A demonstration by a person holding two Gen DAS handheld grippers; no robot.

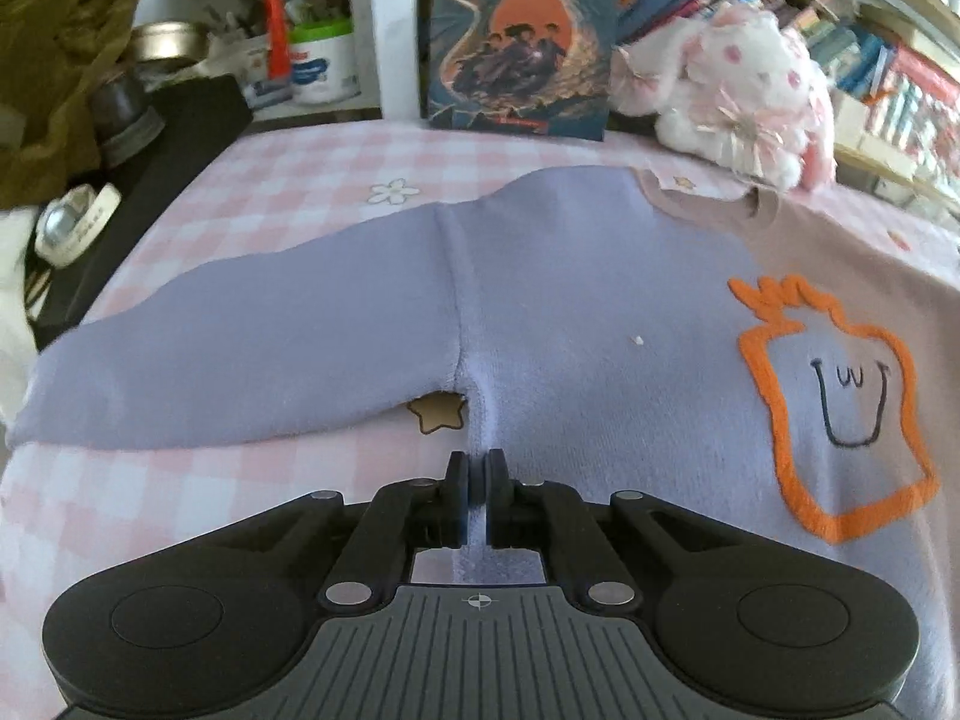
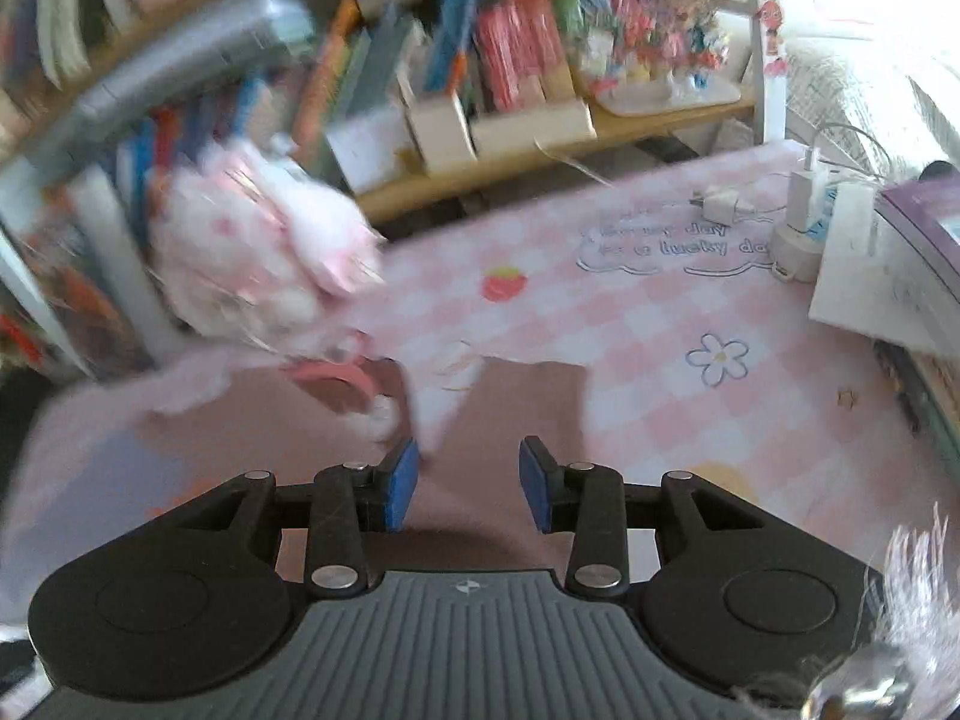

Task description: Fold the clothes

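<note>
Sweater [image 1: 540,276] side seam pinched in shut left claw [image 1: 478,483]; right claw [image 2: 468,483] part open, empty. Lift seam evenly, fold sleeve [image 1: 240,330] inward, keep flat on table [image 1: 288,162].

A sweatshirt [image 1: 540,300] lies spread on the tablecloth [image 1: 270,180], one sleeve [image 1: 240,354] reaching toward the frame's left. Behind it a book [image 1: 519,42] stands upright; a plush rabbit [image 1: 732,84] sits upper right.
</note>
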